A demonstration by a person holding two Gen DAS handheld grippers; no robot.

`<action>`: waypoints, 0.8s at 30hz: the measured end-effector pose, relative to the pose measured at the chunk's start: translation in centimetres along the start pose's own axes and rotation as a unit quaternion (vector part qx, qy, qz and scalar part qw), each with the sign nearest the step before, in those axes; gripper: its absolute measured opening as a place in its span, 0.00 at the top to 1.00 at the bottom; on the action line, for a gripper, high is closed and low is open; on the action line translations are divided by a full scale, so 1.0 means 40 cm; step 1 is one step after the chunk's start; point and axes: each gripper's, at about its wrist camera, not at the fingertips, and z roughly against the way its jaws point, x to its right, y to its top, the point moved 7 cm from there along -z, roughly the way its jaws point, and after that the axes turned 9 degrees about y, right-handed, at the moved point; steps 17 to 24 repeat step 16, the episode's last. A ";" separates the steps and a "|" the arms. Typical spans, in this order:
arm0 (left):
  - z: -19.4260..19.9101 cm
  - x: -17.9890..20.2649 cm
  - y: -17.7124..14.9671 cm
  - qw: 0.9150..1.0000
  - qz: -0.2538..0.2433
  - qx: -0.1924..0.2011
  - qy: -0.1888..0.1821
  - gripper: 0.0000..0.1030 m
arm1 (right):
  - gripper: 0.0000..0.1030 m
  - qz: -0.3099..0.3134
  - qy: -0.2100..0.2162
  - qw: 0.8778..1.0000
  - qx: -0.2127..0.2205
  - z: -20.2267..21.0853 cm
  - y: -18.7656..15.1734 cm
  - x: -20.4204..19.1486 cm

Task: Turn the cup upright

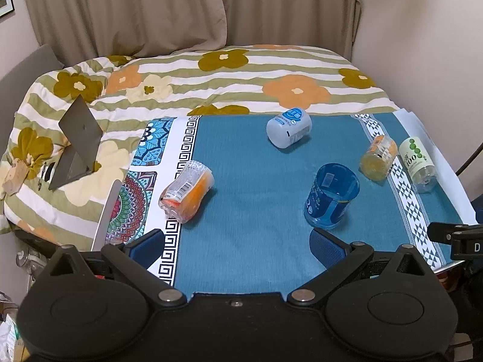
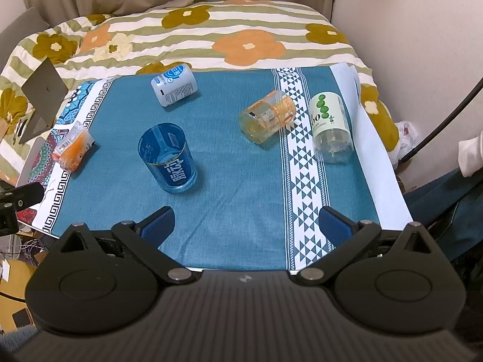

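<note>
A clear blue cup [image 1: 332,196] stands upright on the teal cloth, mouth up; it also shows in the right wrist view [image 2: 167,158]. Several other cups lie on their sides: a white-and-blue one [image 1: 289,127] [image 2: 174,85], an orange-labelled one [image 1: 378,157] [image 2: 267,116], a green-dotted one [image 1: 418,160] [image 2: 330,126] and a clear orange one [image 1: 188,191] [image 2: 72,150]. My left gripper [image 1: 237,249] is open and empty, near the table's front edge, just short of the blue cup. My right gripper [image 2: 246,226] is open and empty, in front and to the right of the blue cup.
The table with the teal patterned cloth [image 1: 241,211] [image 2: 241,166] stands against a bed with a flowered quilt [image 1: 211,84] [image 2: 226,30]. A grey laptop-like stand [image 1: 77,144] [image 2: 39,99] leans on the quilt at left. A wall is at right.
</note>
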 end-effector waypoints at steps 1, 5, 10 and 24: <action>-0.001 0.000 0.000 1.000 0.000 -0.001 0.001 0.00 | 0.00 0.000 0.000 1.000 -0.001 -0.001 0.000 0.000; -0.009 -0.001 -0.002 1.000 -0.001 -0.004 0.010 0.00 | 0.00 0.001 0.001 1.000 -0.005 -0.004 0.000 -0.004; -0.014 -0.005 0.003 1.000 -0.003 -0.001 0.023 0.00 | 0.00 0.003 0.005 1.000 -0.009 -0.007 0.001 -0.009; -0.020 -0.009 0.009 1.000 -0.001 0.000 0.022 0.00 | 0.00 0.004 0.001 1.000 0.003 -0.006 0.006 -0.011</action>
